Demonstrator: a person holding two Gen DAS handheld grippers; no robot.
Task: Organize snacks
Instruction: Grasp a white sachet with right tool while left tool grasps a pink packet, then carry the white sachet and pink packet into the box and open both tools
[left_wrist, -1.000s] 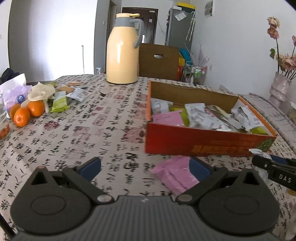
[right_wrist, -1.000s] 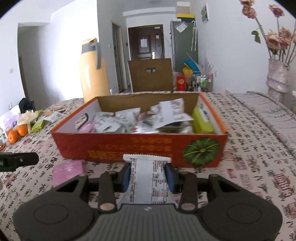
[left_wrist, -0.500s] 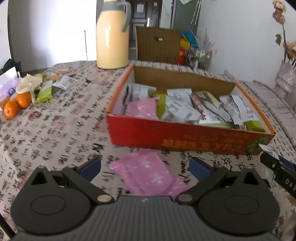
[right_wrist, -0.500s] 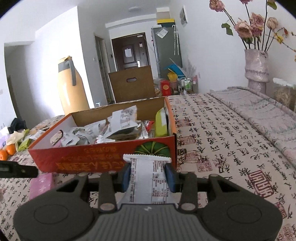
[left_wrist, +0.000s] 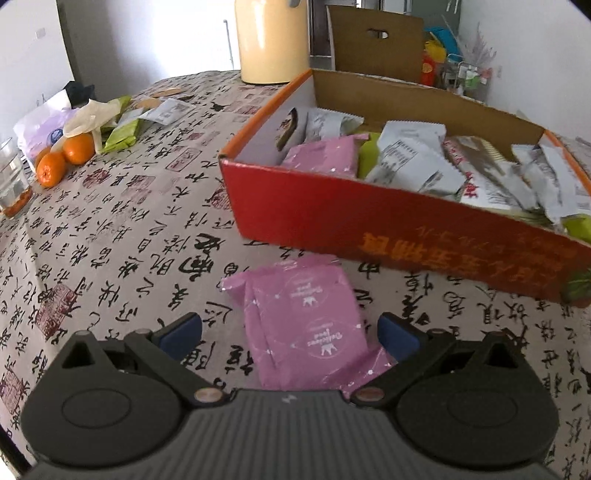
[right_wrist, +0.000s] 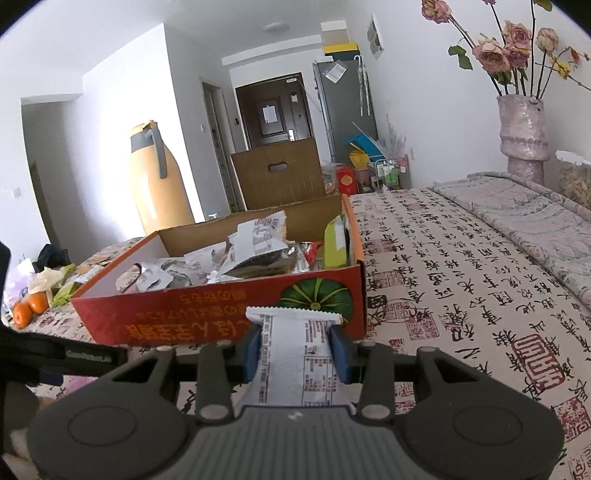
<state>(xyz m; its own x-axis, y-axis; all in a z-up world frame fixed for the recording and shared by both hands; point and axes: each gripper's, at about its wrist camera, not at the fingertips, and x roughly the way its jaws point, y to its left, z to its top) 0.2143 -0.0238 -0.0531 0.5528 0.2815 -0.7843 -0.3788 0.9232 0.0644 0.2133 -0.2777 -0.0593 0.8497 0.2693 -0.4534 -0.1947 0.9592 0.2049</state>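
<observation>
Right gripper: my right gripper (right_wrist: 295, 347) is clamped narrow on a white printed snack packet (right_wrist: 291, 354), the blue pads pressing its two long edges, its crimped top standing up just ahead of the tips.

Left gripper: my left gripper (left_wrist: 290, 332) stands wide, pointing steeply down over a pink snack pouch (left_wrist: 306, 325) that lies flat on the surface (left_wrist: 122, 240); the pouch sits between the blue fingertips (left_wrist: 181, 330) but neither pad touches it.

Box: the red cardboard box (right_wrist: 192, 314) sits just beyond both grippers, its near wall close to the pink pouch in the left wrist view; it is already heaped with white, pink and green packets.

Far left: more loose snacks (left_wrist: 125, 133) lie by two oranges (left_wrist: 62, 158) and a glass (left_wrist: 13, 181), well apart from the box; a yellow thermos (left_wrist: 273, 40) stands beyond.

Far right: a vase of dried roses (right_wrist: 522, 125) stands at the far edge.

Step in hand: as I judge it, carrying the white packet to the box while lining up on the pink pouch.

Next move: my right needs to lift over the near wall and let go inside; my left must lower and close squarely across the pouch, which is thin and slick and may slide.
</observation>
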